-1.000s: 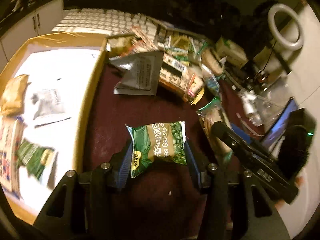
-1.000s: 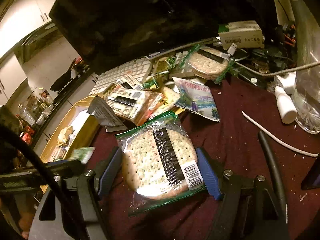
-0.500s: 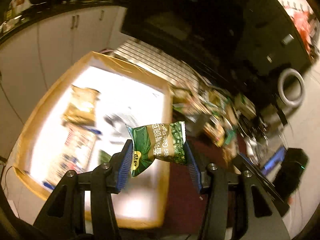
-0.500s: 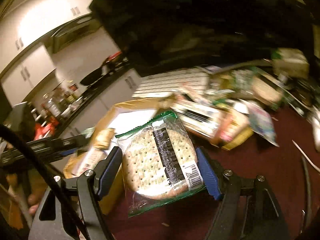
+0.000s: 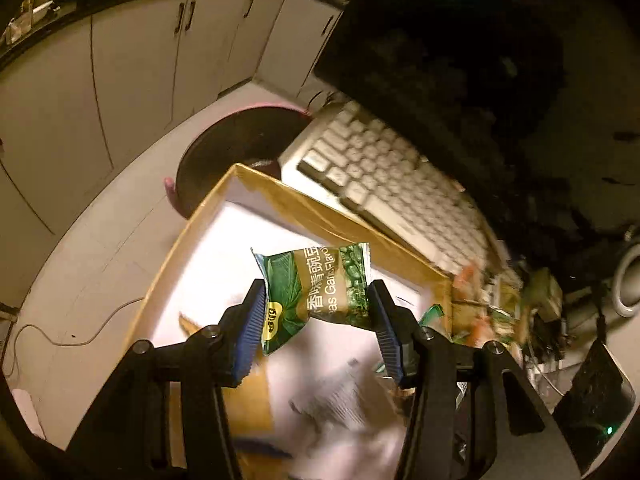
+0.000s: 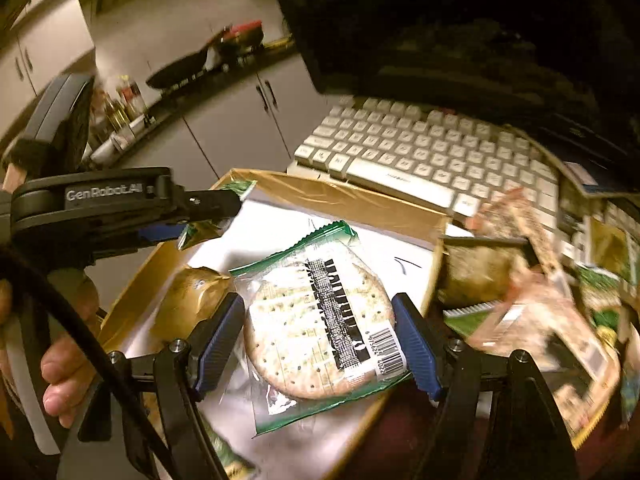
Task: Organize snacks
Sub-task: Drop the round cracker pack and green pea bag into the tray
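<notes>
Nearest in the left wrist view, the left gripper (image 5: 316,312) has its blue ribbed fingers (image 5: 252,326) pressed against both sides of a green pea snack packet (image 5: 316,292), which hangs in the air above the cardboard tray (image 5: 320,216). In the right wrist view, the right gripper (image 6: 320,344) clamps a clear-wrapped round cracker pack (image 6: 316,320) between its blue fingers (image 6: 416,346), barcode side up, also raised over the same tray (image 6: 340,196). A person's hand (image 6: 60,364) grips the left tool at the lower left of that view. On the tray's white floor lies a golden-brown snack bag (image 6: 188,300), close to the left wall; other packets below are blurred. To the right of the tray a heap of mixed snack packets (image 6: 532,312) covers the dark red surface. Just past the tray's far wall sits a white keyboard (image 6: 424,148), with a dark monitor (image 6: 460,28) behind it. Farthest back are pale cabinets (image 5: 132,68).
</notes>
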A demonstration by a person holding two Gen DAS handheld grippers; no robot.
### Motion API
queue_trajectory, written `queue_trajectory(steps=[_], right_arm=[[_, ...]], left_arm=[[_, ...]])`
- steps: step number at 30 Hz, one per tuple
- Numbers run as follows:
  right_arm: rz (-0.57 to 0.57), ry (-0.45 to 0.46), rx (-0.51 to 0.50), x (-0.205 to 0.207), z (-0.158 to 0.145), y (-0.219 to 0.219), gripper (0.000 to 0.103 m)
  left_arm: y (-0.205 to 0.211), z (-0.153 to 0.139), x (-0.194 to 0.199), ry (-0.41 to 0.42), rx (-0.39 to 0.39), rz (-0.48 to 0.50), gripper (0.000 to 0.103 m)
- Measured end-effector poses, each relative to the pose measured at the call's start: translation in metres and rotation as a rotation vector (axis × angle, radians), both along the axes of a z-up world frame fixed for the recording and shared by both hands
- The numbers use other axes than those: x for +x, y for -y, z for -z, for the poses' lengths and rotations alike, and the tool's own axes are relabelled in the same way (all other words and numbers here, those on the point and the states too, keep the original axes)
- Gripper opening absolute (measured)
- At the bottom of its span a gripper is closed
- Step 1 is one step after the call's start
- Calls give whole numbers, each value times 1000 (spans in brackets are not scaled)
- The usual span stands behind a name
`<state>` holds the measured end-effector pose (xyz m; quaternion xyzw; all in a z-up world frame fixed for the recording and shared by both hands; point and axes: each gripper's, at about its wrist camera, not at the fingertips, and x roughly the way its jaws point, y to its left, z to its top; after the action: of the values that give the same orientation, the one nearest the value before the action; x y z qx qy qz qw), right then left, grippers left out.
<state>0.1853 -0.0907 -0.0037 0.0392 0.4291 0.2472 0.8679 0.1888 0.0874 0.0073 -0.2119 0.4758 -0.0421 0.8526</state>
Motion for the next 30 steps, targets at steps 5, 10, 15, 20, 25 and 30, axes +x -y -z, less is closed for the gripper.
queue_trajectory(steps=[5,10,15,20,25,30], right_arm=[[-16,-10,-61,8,3,-17,75],[-44,-54,-120,14,17,-33,76],[-48,-18,-147,13,9,-29,76],[-13,47,-26,0,-17,-7,77],[30,119,52,-27,-40,26,81],[1,152,183,-80,-37,72,81]], left_arm=[[-7,22,18,-67,46,-14,53],[-10,33,23,-108,85,-16,55],[-4,32,20,-111,77,32,71],[-13,7,0,-15,72,-30,84],[-7,-34,-44,106,112,-83,84],[15,-49,-103,172,121,-84,84]])
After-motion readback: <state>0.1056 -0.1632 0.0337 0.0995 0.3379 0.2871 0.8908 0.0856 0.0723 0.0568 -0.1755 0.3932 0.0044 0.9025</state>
